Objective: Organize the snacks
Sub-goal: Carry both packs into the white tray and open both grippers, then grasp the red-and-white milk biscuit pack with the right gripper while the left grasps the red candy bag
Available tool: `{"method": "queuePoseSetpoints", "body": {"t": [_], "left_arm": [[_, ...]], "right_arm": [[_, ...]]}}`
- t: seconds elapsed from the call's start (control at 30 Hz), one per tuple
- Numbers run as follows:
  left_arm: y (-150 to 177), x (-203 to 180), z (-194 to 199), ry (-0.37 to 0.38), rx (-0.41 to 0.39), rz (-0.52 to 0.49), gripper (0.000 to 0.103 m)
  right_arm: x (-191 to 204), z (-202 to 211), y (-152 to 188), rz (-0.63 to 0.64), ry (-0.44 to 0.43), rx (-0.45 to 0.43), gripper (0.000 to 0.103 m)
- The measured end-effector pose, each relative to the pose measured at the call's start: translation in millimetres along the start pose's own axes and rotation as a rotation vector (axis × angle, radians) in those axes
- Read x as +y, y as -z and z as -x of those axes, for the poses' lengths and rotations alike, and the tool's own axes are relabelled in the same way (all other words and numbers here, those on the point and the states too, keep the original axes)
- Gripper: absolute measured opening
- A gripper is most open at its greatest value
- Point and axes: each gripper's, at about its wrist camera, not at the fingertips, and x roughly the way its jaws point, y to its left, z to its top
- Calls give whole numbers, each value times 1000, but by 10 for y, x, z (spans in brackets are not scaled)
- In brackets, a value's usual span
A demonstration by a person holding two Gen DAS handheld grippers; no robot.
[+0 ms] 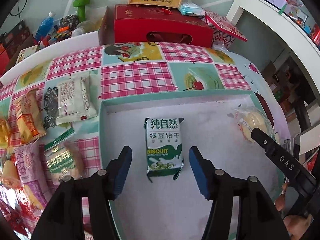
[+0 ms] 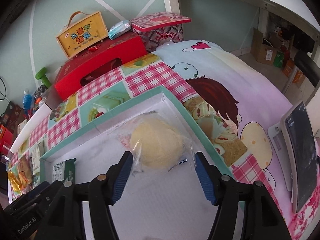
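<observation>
Below the spread left tool (image 1: 160, 170), a green packet (image 1: 164, 147) reads "BISCUIT" (right tool (image 2: 163, 177) spread too).

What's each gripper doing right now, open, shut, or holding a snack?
Left gripper: open, empty; green biscuit packet lies between its fingers in the tray.
Right gripper: open, empty, straddling the wrapped yellow bun.

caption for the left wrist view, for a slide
Open left gripper poised over a green biscuit packet lying in the teal-rimmed box, more snacks waiting on the checked tablecloth.
</observation>
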Motion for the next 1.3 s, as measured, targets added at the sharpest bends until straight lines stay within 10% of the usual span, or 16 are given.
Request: {"method": "queuePoseSetpoints", "body": {"t": [0.27,1.3], "left_arm": [[196,222,344,-76,-19,35,85],[749,1915,1236,-220,-78,204,88]], "right_arm": [[64,222,185,48,-30,-18,103],[1713,956,1166,299,-146,92,103]]}}
